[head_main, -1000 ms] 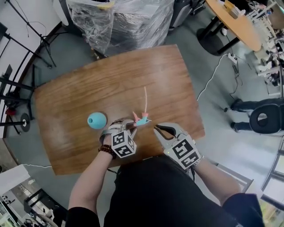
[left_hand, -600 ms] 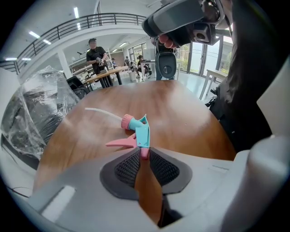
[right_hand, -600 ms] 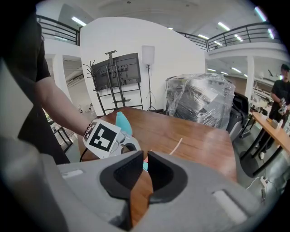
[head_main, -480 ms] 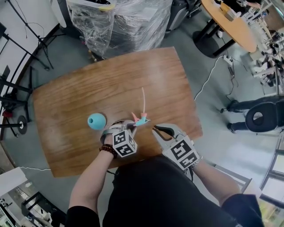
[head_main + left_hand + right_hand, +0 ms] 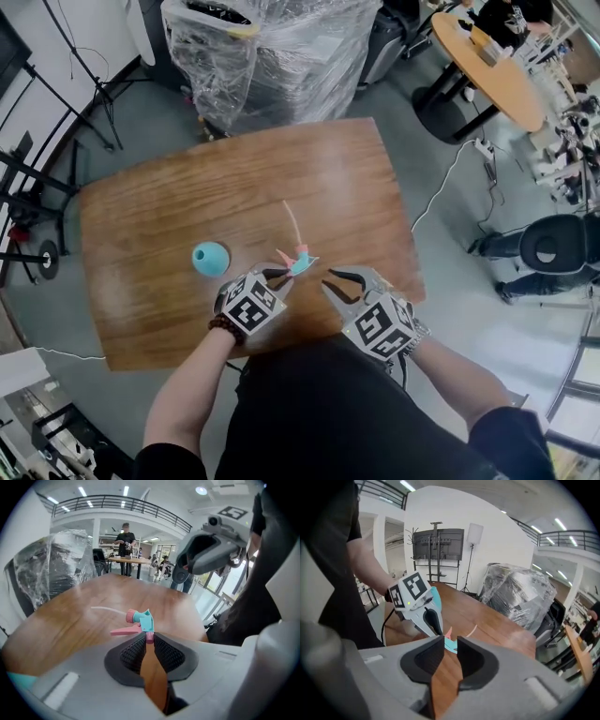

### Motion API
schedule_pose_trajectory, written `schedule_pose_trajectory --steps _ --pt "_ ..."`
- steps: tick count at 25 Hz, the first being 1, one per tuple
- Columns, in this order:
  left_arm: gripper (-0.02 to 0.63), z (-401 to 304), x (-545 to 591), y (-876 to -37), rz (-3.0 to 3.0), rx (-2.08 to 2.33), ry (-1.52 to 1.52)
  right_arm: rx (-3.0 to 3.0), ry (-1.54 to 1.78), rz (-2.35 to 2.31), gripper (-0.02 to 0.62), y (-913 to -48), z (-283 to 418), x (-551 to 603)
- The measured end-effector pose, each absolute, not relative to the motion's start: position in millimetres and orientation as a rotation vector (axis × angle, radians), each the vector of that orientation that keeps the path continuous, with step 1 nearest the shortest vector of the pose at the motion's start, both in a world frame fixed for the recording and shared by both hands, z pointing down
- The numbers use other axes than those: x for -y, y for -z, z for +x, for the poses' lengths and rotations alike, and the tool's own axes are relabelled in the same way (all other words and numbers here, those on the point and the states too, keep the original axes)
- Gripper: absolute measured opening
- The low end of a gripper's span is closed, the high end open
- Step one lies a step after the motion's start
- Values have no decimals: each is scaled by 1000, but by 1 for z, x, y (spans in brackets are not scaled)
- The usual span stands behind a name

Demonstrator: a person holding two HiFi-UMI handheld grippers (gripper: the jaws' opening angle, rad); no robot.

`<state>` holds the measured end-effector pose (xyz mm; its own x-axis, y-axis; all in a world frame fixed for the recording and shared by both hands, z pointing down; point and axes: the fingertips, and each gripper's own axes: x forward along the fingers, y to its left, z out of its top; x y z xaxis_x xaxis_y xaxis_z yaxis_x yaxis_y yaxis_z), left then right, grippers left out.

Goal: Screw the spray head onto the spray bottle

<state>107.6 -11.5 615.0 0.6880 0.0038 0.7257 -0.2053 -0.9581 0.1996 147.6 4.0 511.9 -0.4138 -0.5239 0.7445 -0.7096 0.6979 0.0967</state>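
A wooden table (image 5: pixel 169 206) was noted. The spray head (image 5: pixel 298 259) was found pinched at its pink nozzle by the left gripper (image 5: pixel 280 273). The right gripper (image 5: pixel 331 276) was opening with nothing between its pads. The spray bottle (image 5: pixel 210 257) stood apart. The tube was judged best fed into the bottle first.

L hand-held gripper (image 5: pixel 148 641) tighter on spray head (image 5: pixel 143 620); R hand-held gripper (image 5: pixel 450 645) jaws opening, empty.

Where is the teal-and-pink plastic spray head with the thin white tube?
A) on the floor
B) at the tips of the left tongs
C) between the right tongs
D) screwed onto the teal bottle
B: the teal-and-pink plastic spray head is pinched at the tips of the left tongs, apart from the teal plastic bottle.
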Motion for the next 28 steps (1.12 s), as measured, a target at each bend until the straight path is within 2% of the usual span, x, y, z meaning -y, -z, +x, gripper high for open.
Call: schedule_pose_trajectory --steps 15,21,28 --pt "72 108 8 -538 2232 235 -641 1869 353 521 199 -530 131 4" --pt "72 110 17 -511 2186 242 -498 1726 607 435 204 -528 130 23" --pt "72 112 18 -488 2196 225 -454 1633 712 369 201 -524 128 39"
